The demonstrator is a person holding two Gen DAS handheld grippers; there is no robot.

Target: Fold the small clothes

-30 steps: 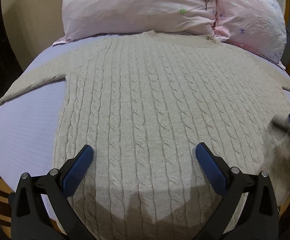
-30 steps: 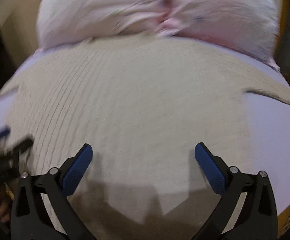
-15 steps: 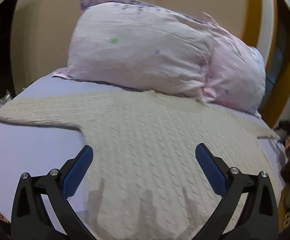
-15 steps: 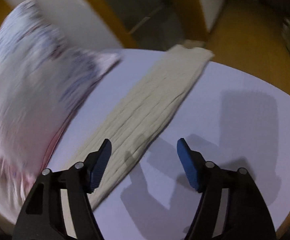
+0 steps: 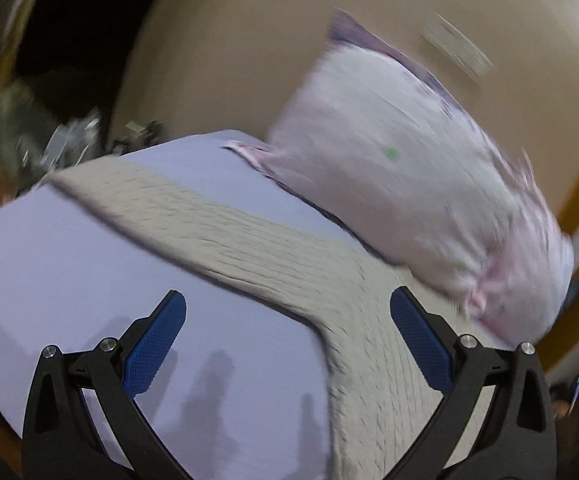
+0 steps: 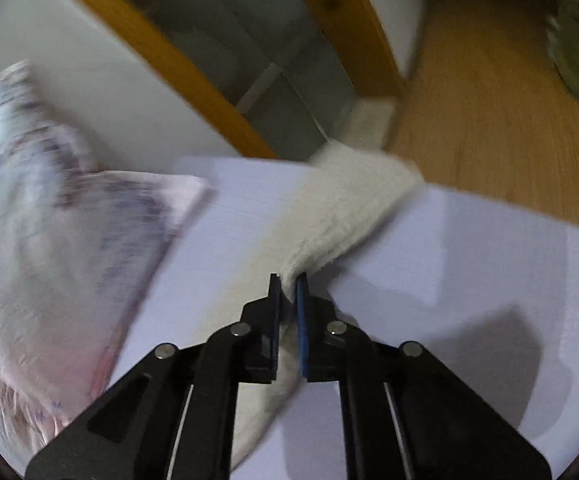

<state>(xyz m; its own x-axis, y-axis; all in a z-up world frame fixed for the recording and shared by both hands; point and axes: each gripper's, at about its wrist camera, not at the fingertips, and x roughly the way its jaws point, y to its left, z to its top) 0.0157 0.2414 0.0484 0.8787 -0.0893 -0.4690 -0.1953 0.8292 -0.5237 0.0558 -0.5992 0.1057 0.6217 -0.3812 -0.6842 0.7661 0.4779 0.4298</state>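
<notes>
My right claw (image 6: 288, 285) pinches the sleeve of the cream cable-knit sweater (image 6: 341, 208); my left claw (image 5: 287, 336) hangs wide and empty.

The sweater lies spread on the bed's lilac sheet (image 5: 89, 272), its left sleeve (image 5: 193, 216) stretched flat toward the bed's edge, ahead of my left claw. My right claw's blue pads are closed on a raised fold of the right sleeve, whose cuff reaches the bed's far edge. A pink floral pillow (image 5: 409, 168) rests beside the sweater's shoulder.
</notes>
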